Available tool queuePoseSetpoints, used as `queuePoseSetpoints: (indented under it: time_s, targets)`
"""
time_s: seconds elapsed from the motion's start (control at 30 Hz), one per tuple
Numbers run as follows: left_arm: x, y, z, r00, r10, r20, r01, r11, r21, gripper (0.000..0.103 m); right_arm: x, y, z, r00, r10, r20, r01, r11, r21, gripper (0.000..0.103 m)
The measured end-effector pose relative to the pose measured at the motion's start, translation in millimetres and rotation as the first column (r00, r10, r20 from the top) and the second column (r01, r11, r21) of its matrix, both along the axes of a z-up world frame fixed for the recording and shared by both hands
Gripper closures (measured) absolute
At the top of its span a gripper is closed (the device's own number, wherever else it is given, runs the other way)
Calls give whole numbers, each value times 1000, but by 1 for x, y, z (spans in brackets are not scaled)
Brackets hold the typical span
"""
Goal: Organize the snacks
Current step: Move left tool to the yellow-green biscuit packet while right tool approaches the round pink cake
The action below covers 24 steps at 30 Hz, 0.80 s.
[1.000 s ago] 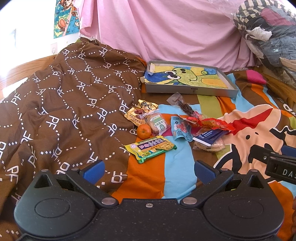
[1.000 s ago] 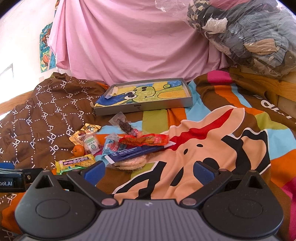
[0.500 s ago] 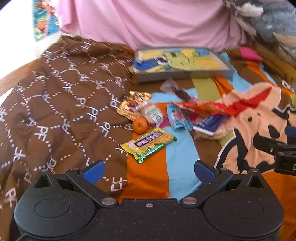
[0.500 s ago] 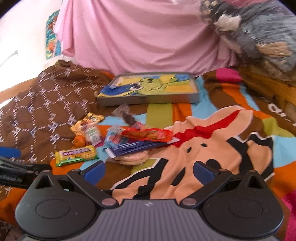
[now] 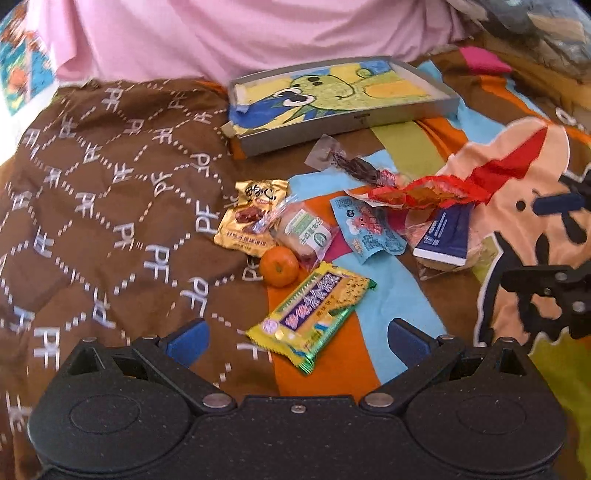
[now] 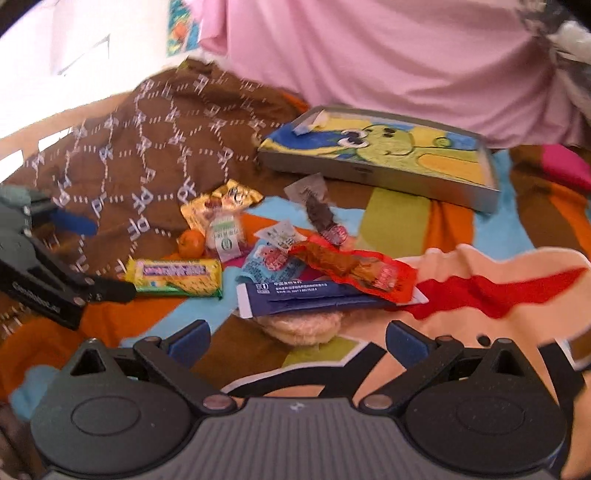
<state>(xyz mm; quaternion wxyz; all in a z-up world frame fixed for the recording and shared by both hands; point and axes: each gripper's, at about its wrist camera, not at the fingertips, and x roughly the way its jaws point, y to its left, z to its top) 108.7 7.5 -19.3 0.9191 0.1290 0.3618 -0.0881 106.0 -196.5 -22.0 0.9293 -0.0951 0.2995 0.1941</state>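
Currently you are holding both grippers with jaws spread and empty: the left gripper (image 5: 295, 334) is hovering just short of the yellow bar (image 5: 312, 314), and the right gripper (image 6: 297, 338) is nearing the blue packet (image 6: 314, 293). Every snack is lying loose on the blanket (image 5: 110, 206); the tray (image 5: 347, 127) at 12 o'clock is holding none. Compared with one second ago, both grippers are sitting closer and lower.

Both wrist views low, near, sharing snacks (image 5: 317, 240)

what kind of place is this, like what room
Probably a bedroom: the snacks lie on a bed's cartoon-print blanket beside a brown quilt, with a pink sheet draped behind.
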Motion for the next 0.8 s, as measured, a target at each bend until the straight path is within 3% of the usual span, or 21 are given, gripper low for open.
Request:
queuePoseSetpoints:
  time_s: [0.2,0.43,0.8]
  targets:
    - [21,2,-5,999,-53,-12,53,998,14,1,25,0,-16,996,62,-70,-62,998,6,0]
    - [46,3,-19,984,-154,-91,156,988,11,1,52,1,-32,985,110,-132,-112,994,-14,0]
    - [81,10,-39,960,-207,-190,211,978,-3,1,85,-1,-47,979,149,-138,-142,988,63,0]
